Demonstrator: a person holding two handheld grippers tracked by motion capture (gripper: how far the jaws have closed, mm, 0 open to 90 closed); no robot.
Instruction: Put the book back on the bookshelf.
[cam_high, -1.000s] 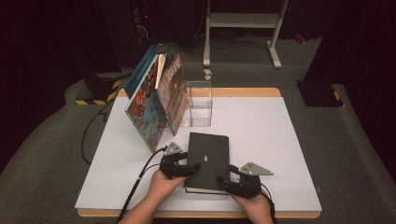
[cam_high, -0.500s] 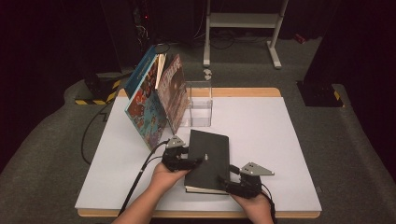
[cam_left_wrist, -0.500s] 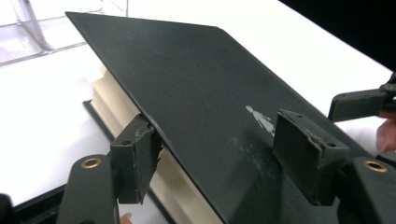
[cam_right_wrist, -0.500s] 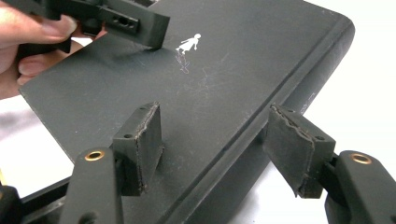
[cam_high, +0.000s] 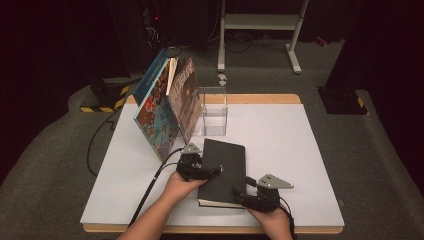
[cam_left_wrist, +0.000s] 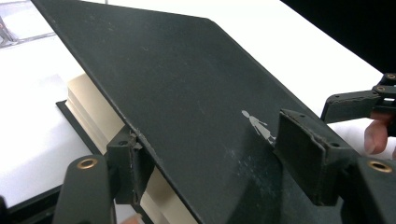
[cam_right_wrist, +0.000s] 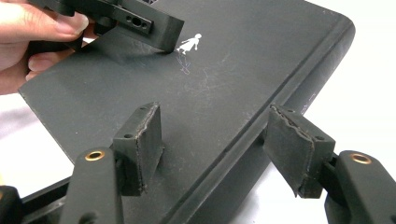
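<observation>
1. Nearest to us, we saw the right gripper at the near right corner of the black book. Its jaws stood apart, one over the cover and one past the spine edge, and they did not squeeze anything
2. A little farther out, we saw the left gripper come in from the book's left side. One jaw sat under the front cover and one jaw sat on top, close to the small white figure. We thought it was pinching the cover, which was tipped up off the cream pages
3. The book lay on the white table, with its long side running away from us. The left gripper was the one that had the cover, so we thought the next move was to swing the cover over toward the right
4. Farther back stood the clear box
5. Two picture books leaned by it
</observation>
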